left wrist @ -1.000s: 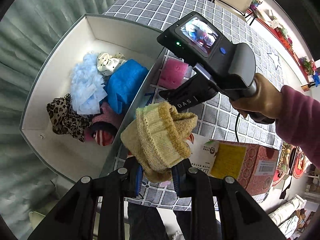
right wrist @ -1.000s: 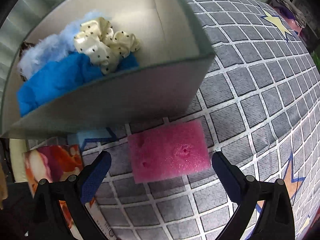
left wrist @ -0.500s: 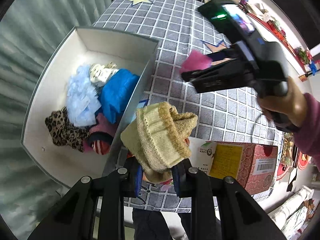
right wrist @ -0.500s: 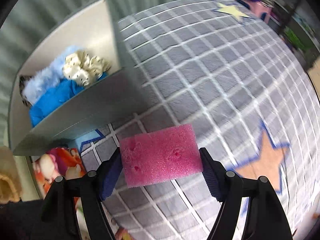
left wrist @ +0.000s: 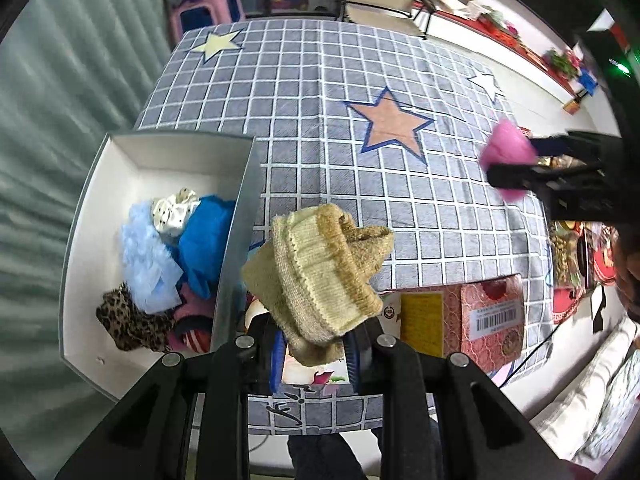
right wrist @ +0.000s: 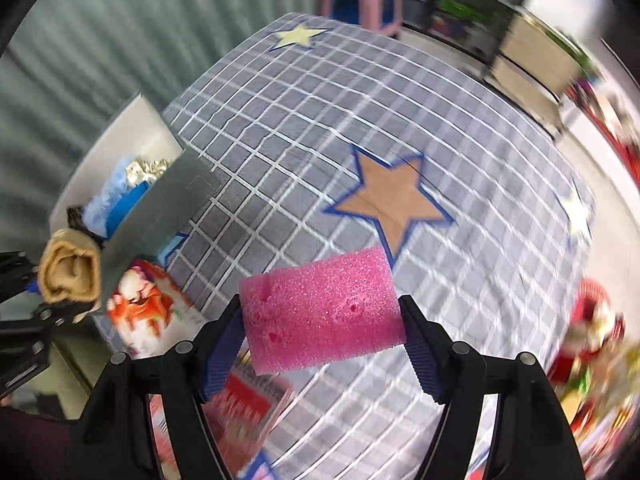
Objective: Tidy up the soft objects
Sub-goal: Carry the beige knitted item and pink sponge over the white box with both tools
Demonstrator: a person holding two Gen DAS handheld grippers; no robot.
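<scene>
The sponge (right wrist: 322, 310), which lay flat on the cloth beside the box a second ago, is now lifted clear of the table, and the right gripper (right wrist: 322, 342) has swung away from the box (left wrist: 80, 240) toward the table's right side. Its jaws are closed partway on the sponge's two ends. The left gripper (left wrist: 314, 354) is clamped on the lower end of a knitted sock (left wrist: 316, 268), held in the air just beside the box's near wall. The task looks well along: the box already holds a blue cloth (left wrist: 206, 236), a pale fluffy piece (left wrist: 146, 258), a dotted scrunchie (left wrist: 174, 216) and a leopard-print piece (left wrist: 128, 322), while sock and sponge are left to drop in. The sponge is a porous pink block with a few pits; the sock is ribbed, cream and tan, bunched up. The box is stiff, white inside, grey outside.
</scene>
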